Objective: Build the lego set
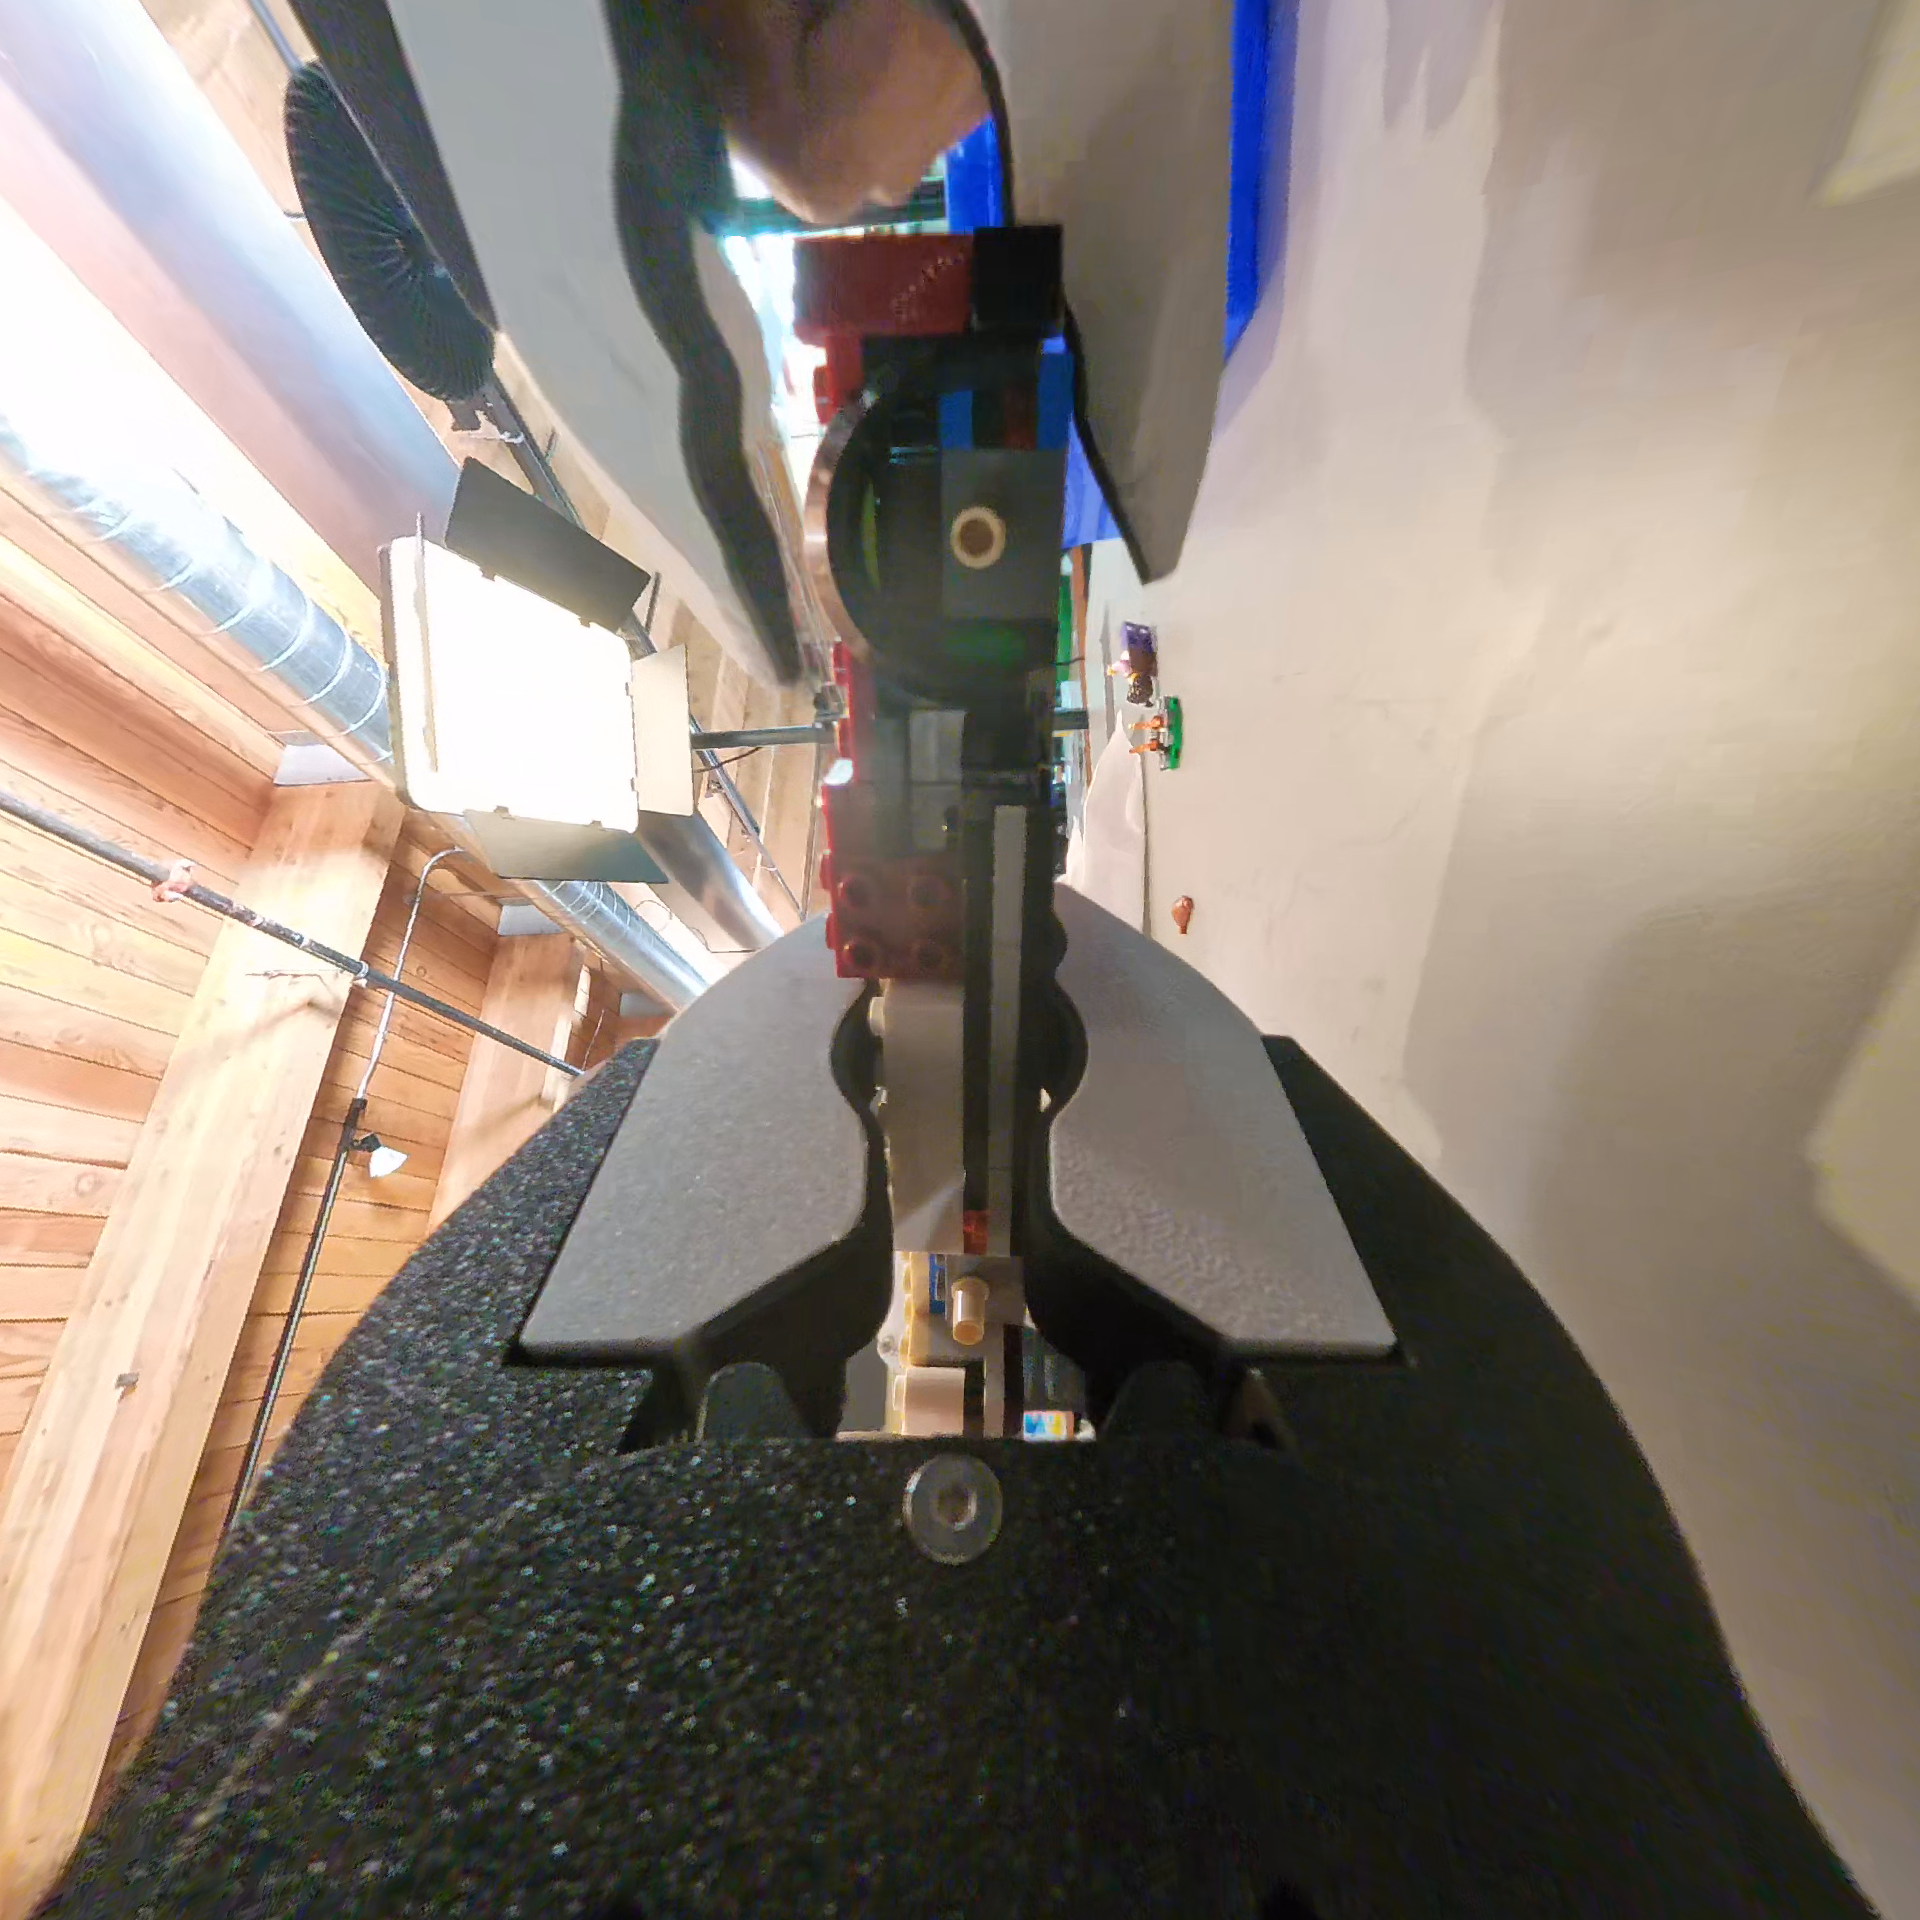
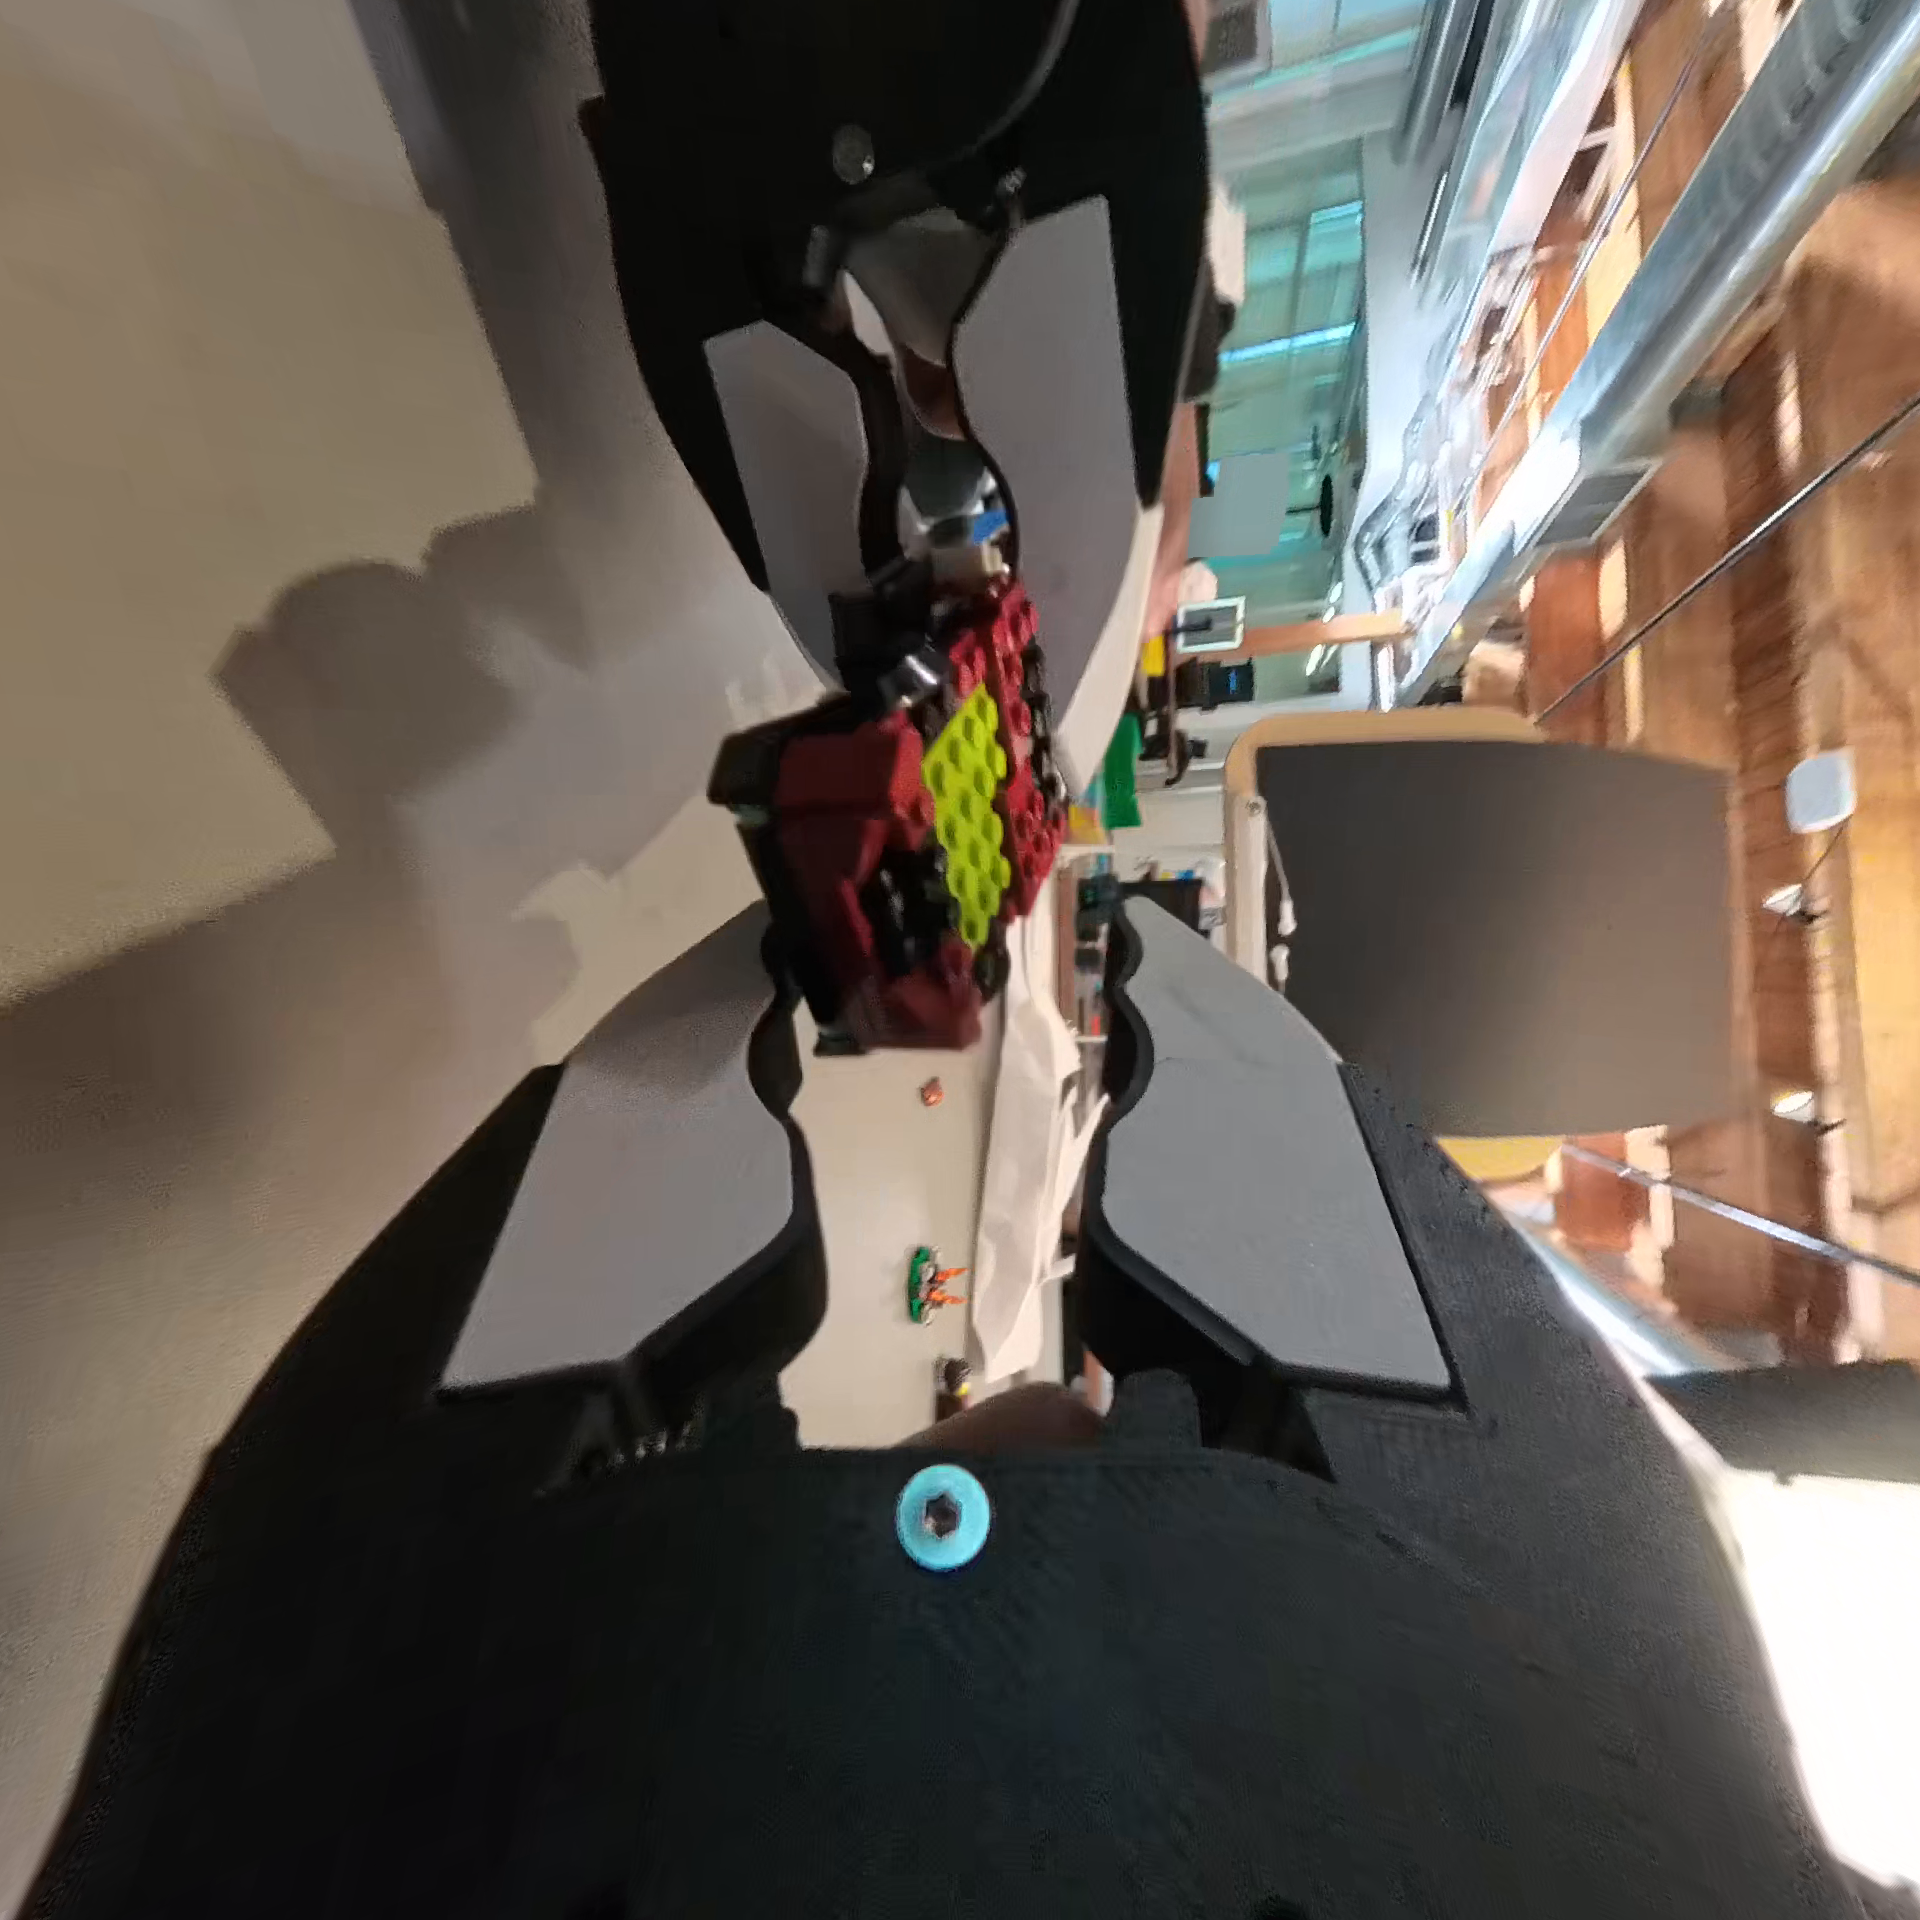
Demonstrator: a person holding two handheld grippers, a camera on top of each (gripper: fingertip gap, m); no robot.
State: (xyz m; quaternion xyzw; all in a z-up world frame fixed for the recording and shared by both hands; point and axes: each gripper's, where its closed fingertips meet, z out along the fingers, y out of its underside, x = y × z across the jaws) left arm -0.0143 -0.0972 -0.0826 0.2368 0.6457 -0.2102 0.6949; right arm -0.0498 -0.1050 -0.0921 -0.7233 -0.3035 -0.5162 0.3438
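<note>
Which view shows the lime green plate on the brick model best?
The right wrist view: the lime green plate faces the camera on the brick model. The left wrist view shows the model edge-on, the plate hidden.

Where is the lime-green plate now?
In the right wrist view, centre, the lime-green plate sits on the dark red brick model held by the far left hand-held gripper.

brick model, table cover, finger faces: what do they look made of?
Brick model: apparently moulded plastic, semi-gloss; studs and crisp edges show. Table cover: looks like white paper or thin sheet, matte, faintly creased. Left gripper finger faces: grey, finely textured matte, maybe rubber or coated plastic.
</note>
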